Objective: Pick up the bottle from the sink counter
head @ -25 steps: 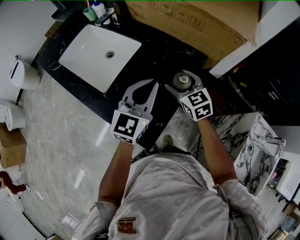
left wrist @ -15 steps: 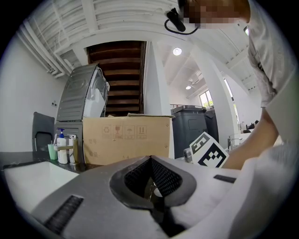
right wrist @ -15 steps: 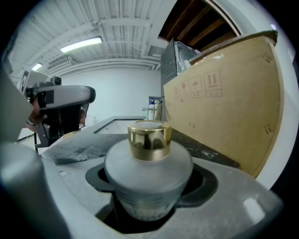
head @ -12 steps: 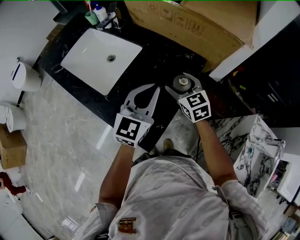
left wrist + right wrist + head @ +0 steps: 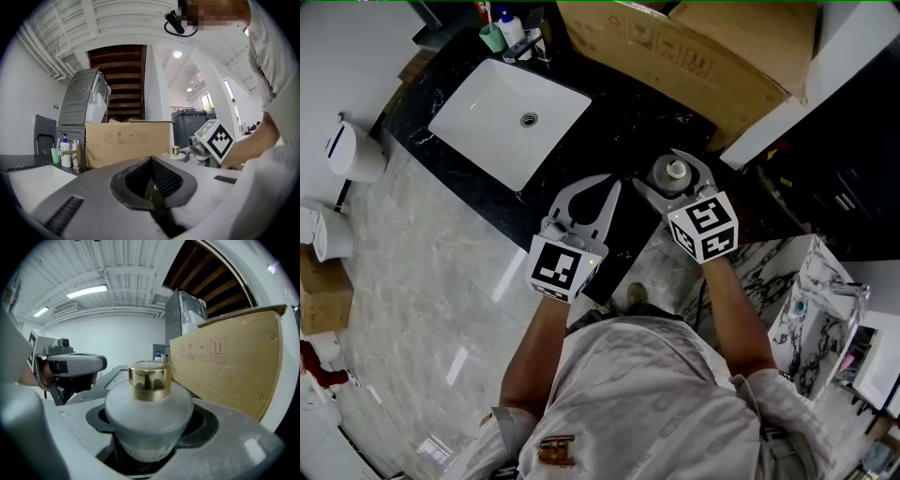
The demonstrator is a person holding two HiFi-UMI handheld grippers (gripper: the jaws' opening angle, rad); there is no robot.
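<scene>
The bottle [image 5: 676, 172] is frosted white with a gold cap [image 5: 149, 376]. It is at the right end of the black sink counter [image 5: 619, 108], between the jaws of my right gripper [image 5: 670, 165]. In the right gripper view the jaws [image 5: 149, 427] press against both sides of its round body. Whether its base touches the counter is hidden. My left gripper [image 5: 610, 183] hovers over the counter's front edge, left of the bottle. Its tips are together in the left gripper view [image 5: 151, 161], with nothing between them.
A white sink basin [image 5: 511, 117] is set into the counter at the left, with soap bottles and a cup [image 5: 502, 28] behind it. A large cardboard box [image 5: 675, 47] stands at the back. A white bin [image 5: 347, 150] stands on the marble floor at the left.
Grippers, bottle and sink have all drifted slightly right and down in the head view. The right jaws stay around the bottle and the left jaws stay together.
</scene>
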